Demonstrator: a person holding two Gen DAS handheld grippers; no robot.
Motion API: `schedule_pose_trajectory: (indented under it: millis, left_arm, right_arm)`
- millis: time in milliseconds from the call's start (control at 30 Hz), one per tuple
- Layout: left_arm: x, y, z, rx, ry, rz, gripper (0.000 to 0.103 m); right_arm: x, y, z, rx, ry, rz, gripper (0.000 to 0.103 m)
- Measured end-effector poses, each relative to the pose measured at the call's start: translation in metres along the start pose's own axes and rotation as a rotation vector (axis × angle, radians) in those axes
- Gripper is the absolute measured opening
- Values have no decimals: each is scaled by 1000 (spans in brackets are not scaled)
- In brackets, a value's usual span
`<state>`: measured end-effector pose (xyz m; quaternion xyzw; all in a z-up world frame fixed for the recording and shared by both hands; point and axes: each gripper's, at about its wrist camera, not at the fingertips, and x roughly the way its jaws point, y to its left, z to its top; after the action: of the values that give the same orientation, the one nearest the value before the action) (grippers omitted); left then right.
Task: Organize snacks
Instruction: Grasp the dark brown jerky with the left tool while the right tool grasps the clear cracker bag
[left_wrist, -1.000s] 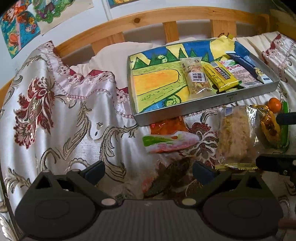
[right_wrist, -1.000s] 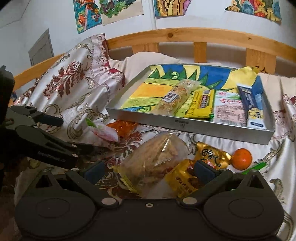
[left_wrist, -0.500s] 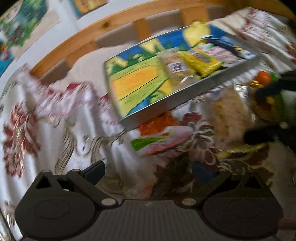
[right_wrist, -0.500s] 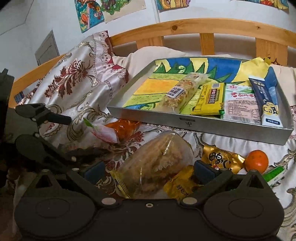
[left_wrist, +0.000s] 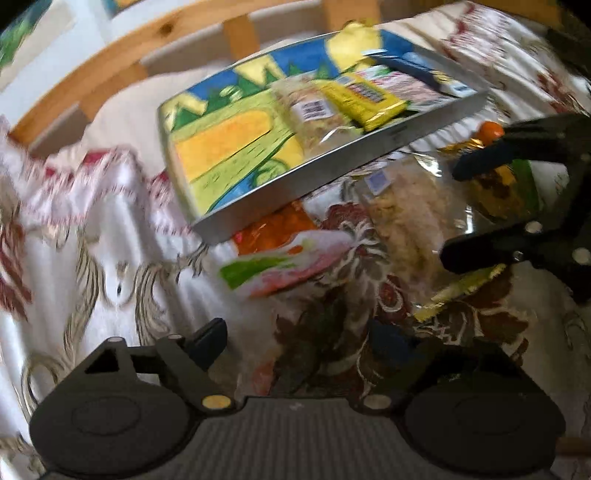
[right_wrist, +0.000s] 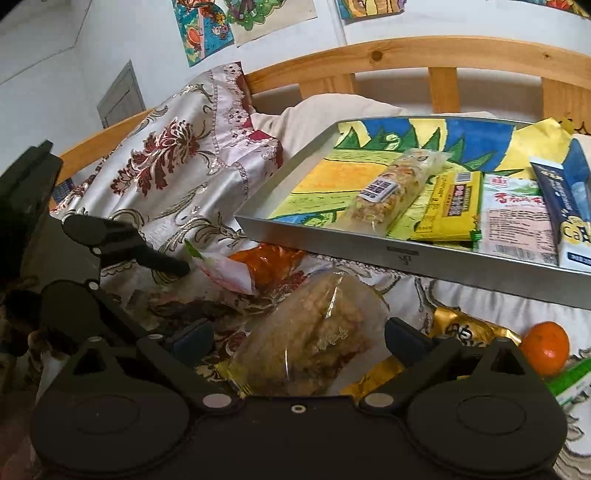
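A clear bag of crisp cake (right_wrist: 310, 343) lies on the flowered bedcover, between the fingers of my right gripper (right_wrist: 299, 339), which is open; the pads do not press it. In the left wrist view the right gripper (left_wrist: 450, 212) straddles the bag's (left_wrist: 402, 221) near end. My left gripper (left_wrist: 297, 343) hovers over the cover short of a pink, green and white packet (left_wrist: 288, 266). Its jaws are closing with only cloth showing between them. One left finger (right_wrist: 159, 258) reaches toward that packet (right_wrist: 225, 273). The grey tray (right_wrist: 406, 254) holds several snacks.
An orange packet (right_wrist: 269, 262) lies against the tray's (left_wrist: 332, 170) front wall. A gold packet (right_wrist: 469, 332), a mandarin (right_wrist: 546, 347) and a green-white packet (right_wrist: 572, 380) lie right of the bag. A wooden headboard (right_wrist: 406, 55) and a pillow stand behind the tray.
The left wrist view has rolled, so the tray now sits tilted, and the left fingers stand a little closer together. The right gripper has edged forward and down over the bag.
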<state>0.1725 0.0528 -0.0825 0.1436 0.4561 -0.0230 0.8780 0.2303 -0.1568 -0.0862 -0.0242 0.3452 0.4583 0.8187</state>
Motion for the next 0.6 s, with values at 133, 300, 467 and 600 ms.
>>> schedule_pose_trajectory:
  millis: [133, 300, 467, 600]
  left_arm:
    - [0, 1, -3, -85, 20, -12, 80]
    - [-4, 1, -3, -174, 46, -14, 70]
    - [-7, -4, 1, -266, 115, 22, 68]
    - [-6, -3, 0, -273, 115, 23, 71]
  right_arm:
    - [4, -4, 2, 1, 16, 4, 98]
    - [1, 6, 6, -31, 51, -63, 98]
    - [6, 10, 4, -16, 86, -30, 94]
    - [13, 7, 4, 10, 94, -32, 89]
